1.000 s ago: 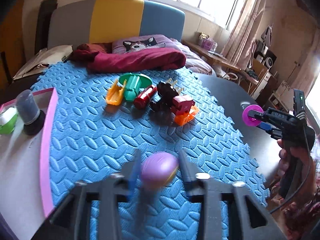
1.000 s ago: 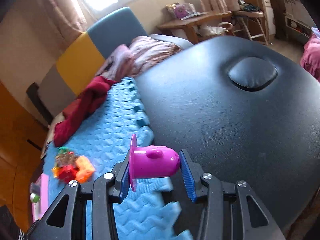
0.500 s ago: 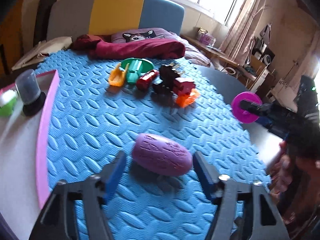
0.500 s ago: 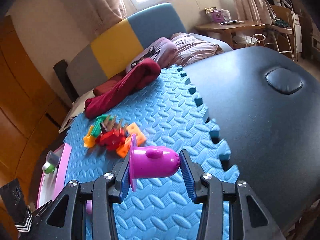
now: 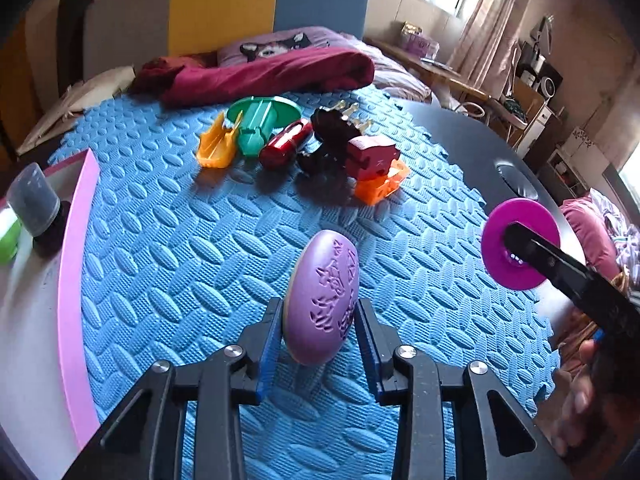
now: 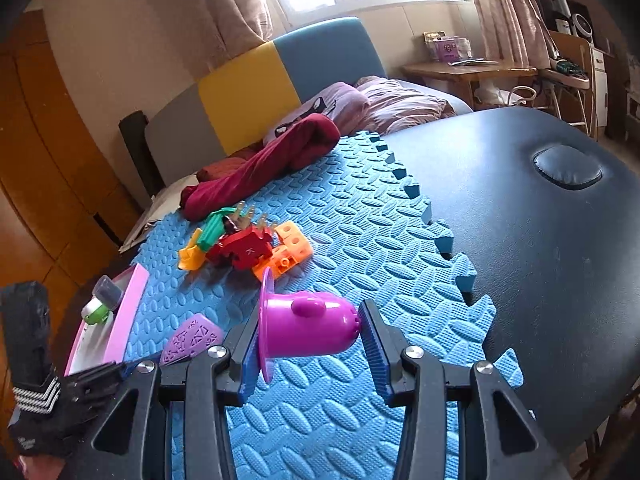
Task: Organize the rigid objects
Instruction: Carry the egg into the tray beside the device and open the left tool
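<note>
Left wrist: left gripper [image 5: 319, 330] closing on purple oval [image 5: 321, 299]; right gripper [image 6: 308, 342] clamps magenta cup [image 6: 306, 330].

A broad stretch of the blue embossed foam mat [image 5: 168, 264] lies bare between the raised pink rim of the tray [image 5: 76, 248] on the left and the dark padded tabletop [image 6: 560, 264] on the right. Farther back, a cluster of coloured plastic toys [image 5: 304, 148] blocks the middle, with a rolled dark red cloth [image 5: 264, 76] behind it along the far edge.
</note>
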